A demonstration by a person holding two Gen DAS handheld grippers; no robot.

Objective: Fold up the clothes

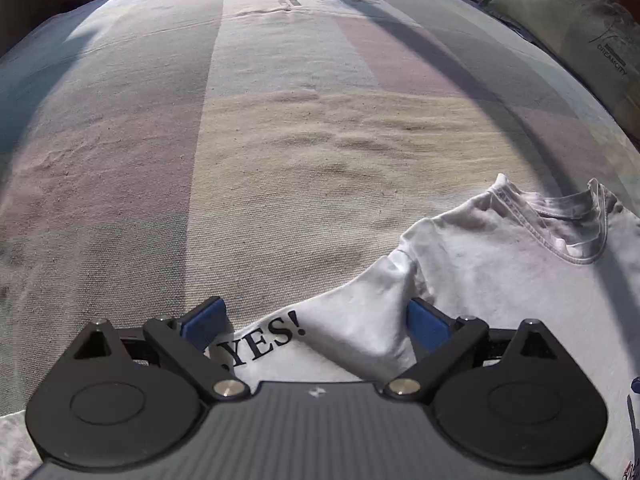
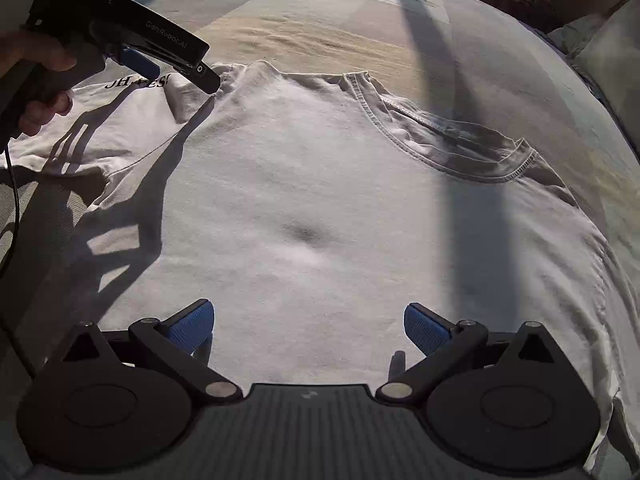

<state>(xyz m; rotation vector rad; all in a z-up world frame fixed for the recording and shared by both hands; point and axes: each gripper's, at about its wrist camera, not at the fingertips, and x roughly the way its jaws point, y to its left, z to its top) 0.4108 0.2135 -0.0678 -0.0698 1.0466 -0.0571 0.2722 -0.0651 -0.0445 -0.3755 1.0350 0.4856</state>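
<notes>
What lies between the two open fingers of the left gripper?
In the left wrist view, the left gripper is open over the white T-shirt: its sleeve, printed "YES!", lies between the fingers, with a raised fold near the right one.

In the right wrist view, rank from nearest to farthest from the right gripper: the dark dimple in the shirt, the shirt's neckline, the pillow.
From the right gripper, open over the white T-shirt:
1. Dark dimple, just ahead at centre.
2. Neckline, farther ahead and to the right.
3. Pillow, at the far right edge, beyond the shirt.
</notes>
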